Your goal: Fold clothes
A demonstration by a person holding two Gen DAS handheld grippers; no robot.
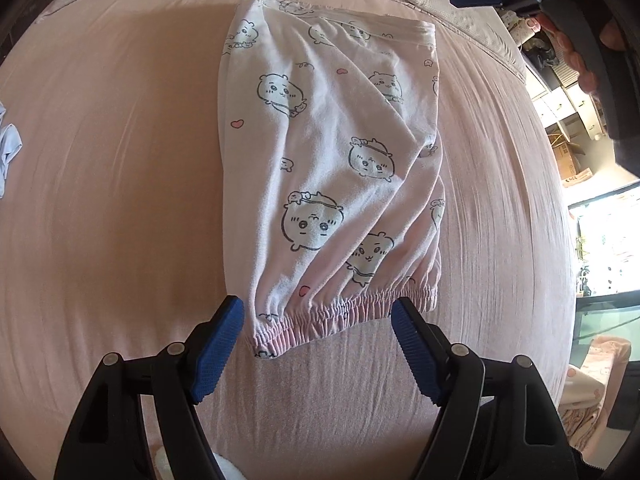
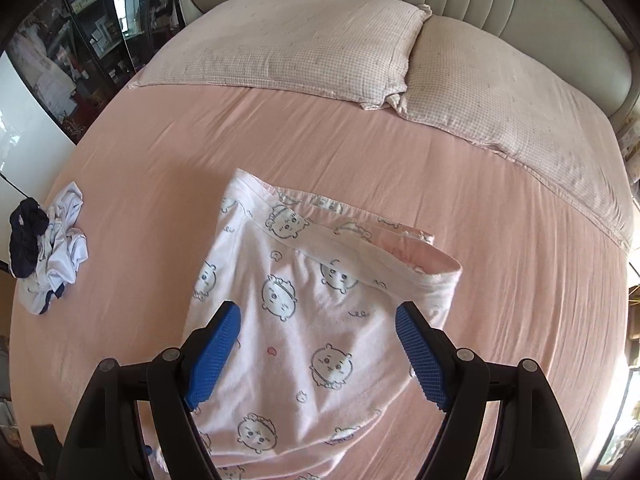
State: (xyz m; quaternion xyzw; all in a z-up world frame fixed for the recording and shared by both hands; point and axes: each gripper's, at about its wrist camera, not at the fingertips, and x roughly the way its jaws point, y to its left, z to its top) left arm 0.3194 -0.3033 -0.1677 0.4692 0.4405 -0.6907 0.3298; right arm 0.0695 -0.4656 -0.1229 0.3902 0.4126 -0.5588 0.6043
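Pants (image 1: 332, 168) lie folded mid-bed (image 2: 360, 152). Pillows (image 2: 280, 48) sit beyond, a clothes heap (image 2: 48, 240) far left. Left gripper (image 1: 318, 346) and right gripper (image 2: 318, 354) gape, empty. Pants' bottom is cut off.

The pajama pants (image 2: 304, 320) run off the bottom of the right wrist view, so their cuffs are cut off there. The black arms of the right gripper (image 2: 318, 354) hide some of the cloth too. In the left wrist view, a pile of clothes (image 1: 8, 148) is cut by the left edge — only a bit shows. The shelves (image 1: 568, 120) at the right are too small to make out.
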